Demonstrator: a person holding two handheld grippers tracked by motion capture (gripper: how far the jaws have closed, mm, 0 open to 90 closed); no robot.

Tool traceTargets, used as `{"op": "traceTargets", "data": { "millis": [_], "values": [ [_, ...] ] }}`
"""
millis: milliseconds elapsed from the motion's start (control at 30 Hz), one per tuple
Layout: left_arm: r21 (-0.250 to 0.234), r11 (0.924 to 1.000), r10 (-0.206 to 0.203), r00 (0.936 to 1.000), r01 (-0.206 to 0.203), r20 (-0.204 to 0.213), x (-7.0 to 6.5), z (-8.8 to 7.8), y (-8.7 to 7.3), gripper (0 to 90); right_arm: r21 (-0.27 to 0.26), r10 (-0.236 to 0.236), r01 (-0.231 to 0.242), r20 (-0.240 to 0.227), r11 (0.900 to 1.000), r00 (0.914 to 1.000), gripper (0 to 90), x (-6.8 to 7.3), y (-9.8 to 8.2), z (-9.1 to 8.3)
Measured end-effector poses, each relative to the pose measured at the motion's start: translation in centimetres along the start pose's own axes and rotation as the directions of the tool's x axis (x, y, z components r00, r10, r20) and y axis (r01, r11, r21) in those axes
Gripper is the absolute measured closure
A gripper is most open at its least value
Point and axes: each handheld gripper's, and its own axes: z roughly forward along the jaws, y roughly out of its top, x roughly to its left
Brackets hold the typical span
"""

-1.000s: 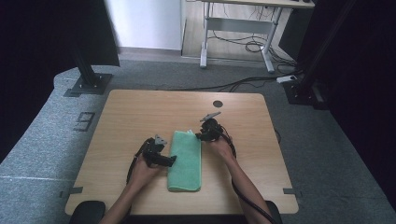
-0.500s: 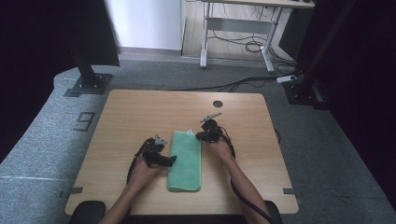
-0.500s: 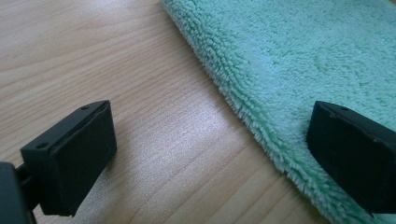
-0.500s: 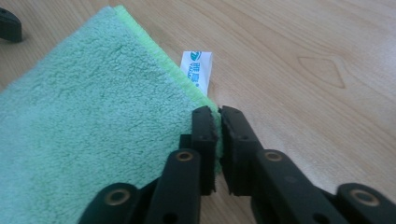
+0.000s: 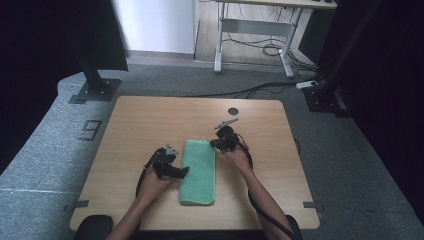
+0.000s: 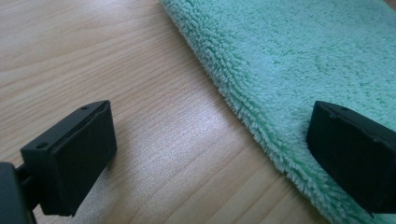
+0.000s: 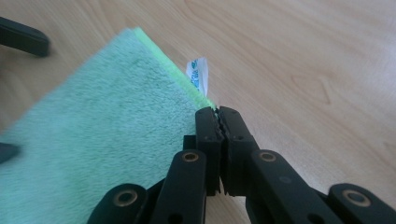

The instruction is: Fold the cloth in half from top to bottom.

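- While the folded green towel lies flat on the desk, near the person's edge and roughly at mid-width, both grippers flank it.
- Towel: long axis runs away from the person; a white label stands up from its far right corner.
- Left gripper: jaws wide apart, nothing pressed between them. In the left gripper view one jaw sits over bare wood, the other over the towel's fluffy left edge, so the edge runs between them.
- In the high view the left gripper rests at the towel's left side, about halfway along its length, in the left hand.
- Right gripper: jaws have just been closing and now meet tight, tip to tip. They stand at the towel's far right corner, just below the label. Whether a sliver of the towel's hem is caught between the tips cannot be told; no cloth is visible between them.
- In the high view the right gripper sits at that far right corner, in the right hand.
- Desk: a dark round hole near the far edge, well apart from the towel.
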Motion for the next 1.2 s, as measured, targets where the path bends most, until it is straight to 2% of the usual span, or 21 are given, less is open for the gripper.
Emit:
{"op": "traceTargets", "data": {
  "millis": [200,367,533,833,1200],
  "values": [
    [0.000,1.0000,-0.001,1.0000,0.001,-0.001,0.0,0.0,0.0,1.6,-0.047,-0.039,0.038,-0.028,0.998,0.9988,86.8,1.2,0.5,-2.0],
    [0.000,1.0000,0.000,1.0000,0.000,0.000,0.0,0.0,0.0,1.6,-0.068,-0.072,0.069,-0.048,0.995,0.9962,86.7,2.2,0.6,-3.5],
    [0.000,1.0000,-0.001,1.0000,0.001,0.000,0.0,0.0,0.0,1.7,-0.079,-0.084,0.079,-0.058,0.994,0.9948,86.7,3.1,0.5,-5.1],
    [0.000,1.0000,-0.001,1.0000,0.001,0.001,0.0,0.0,0.0,1.7,-0.095,-0.105,0.095,-0.100,0.991,0.9895,86.7,4.9,-0.4,-7.6],
    [0.000,1.0000,-0.001,1.0000,0.001,0.002,0.0,0.0,0.0,1.7,-0.104,-0.132,0.117,-0.153,0.988,0.9794,86.7,7.0,-2.1,-9.1]
  ]
}}
